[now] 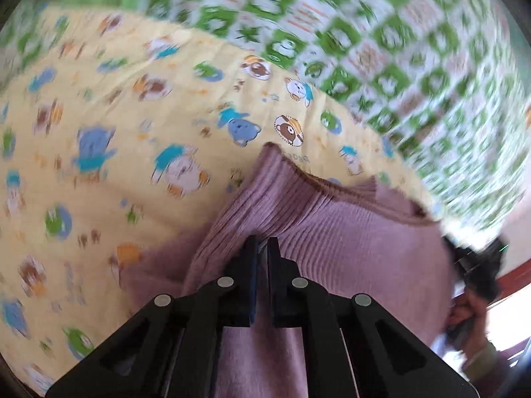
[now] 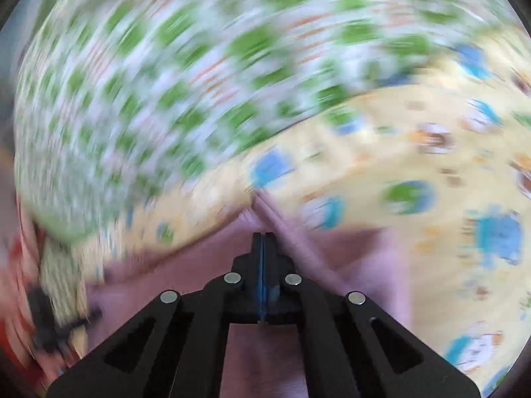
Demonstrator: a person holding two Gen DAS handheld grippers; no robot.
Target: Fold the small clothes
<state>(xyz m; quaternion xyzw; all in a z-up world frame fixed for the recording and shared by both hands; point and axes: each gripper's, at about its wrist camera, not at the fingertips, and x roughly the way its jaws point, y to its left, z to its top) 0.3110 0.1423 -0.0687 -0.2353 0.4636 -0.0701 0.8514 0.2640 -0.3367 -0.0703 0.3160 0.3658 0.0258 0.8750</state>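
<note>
Two black two-finger grippers are pinching the same mauve ribbed knit garment (image 1: 335, 232), one at each end, as far as I am seeing it from my station. My left gripper (image 1: 262, 243) is showing its fingers drawn close with only a thin slit between the blue-lined pads, and a ridge of the ribbed cloth is bunching up right at the tips, so I am reading it as clamped on the fabric. The knit is fanning out ahead of it, its darker trimmed edge lying against a yellow cotton sheet printed with cartoon bears and other animals (image 1: 109, 152), which is spreading under the garment. Beyond that sheet, a white cloth with green squares and orange stripes (image 1: 381, 43) is covering the far side.

Through the right wrist camera everything is smearing heavily. My right gripper (image 2: 264, 237) is pressing its fingers fully together, and a taut fold of the mauve garment (image 2: 348, 258) is running from the tips off to the right, so it is gripping the knit too. The yellow printed sheet (image 2: 381, 152) and the green-squared cloth (image 2: 149, 83) are both streaking past behind it.

At the right edge of the left view, the person's other hand (image 1: 471, 315) is holding the dark body of the second tool beside the garment.
</note>
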